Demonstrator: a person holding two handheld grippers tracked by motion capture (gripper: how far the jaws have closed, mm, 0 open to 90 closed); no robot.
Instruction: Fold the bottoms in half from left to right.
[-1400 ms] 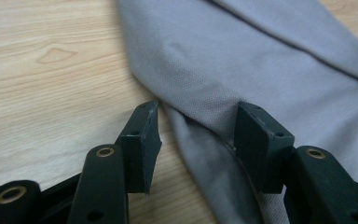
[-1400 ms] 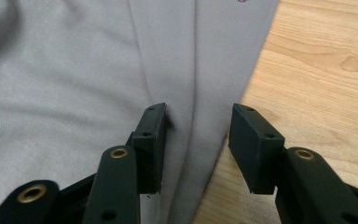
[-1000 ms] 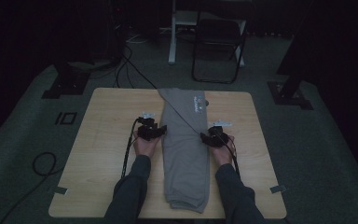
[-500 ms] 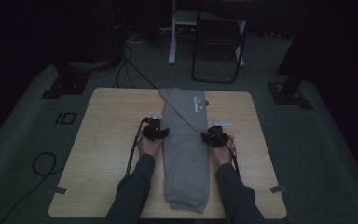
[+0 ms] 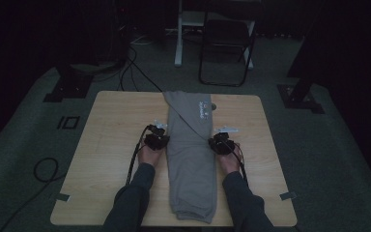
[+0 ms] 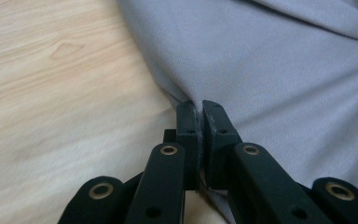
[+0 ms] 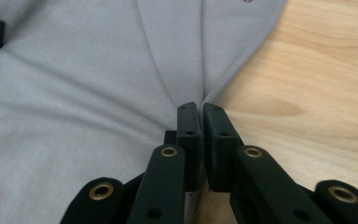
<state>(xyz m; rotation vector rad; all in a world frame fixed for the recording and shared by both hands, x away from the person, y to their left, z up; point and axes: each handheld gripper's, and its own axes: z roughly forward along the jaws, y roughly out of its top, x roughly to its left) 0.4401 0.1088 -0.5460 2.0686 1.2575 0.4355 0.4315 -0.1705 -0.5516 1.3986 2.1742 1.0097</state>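
A grey garment (image 5: 192, 159), folded into a long strip with a small print near its far end, lies down the middle of the wooden table (image 5: 111, 125). My left gripper (image 5: 165, 138) is at the strip's left edge. Its jaws have just been closing and now pinch the fabric edge (image 6: 199, 106), with the grey cloth (image 6: 284, 70) spreading beyond them. My right gripper (image 5: 216, 142) is at the right edge. Its jaws have also just closed and now clamp a fold of the garment (image 7: 88, 93) at the fingertips (image 7: 200, 108). Both hands rest low on the table.
Beyond the table's far edge stand a black folding chair (image 5: 224, 53) and a white post (image 5: 178, 43). Black stand bases (image 5: 65, 87) (image 5: 299, 94) flank the table, and cables (image 5: 43, 169) lie on the floor at left. Tape tabs (image 5: 62, 197) mark the near corners.
The left gripper has edged slightly inward against the garment's left edge. The right hand and the garment have stayed in place.
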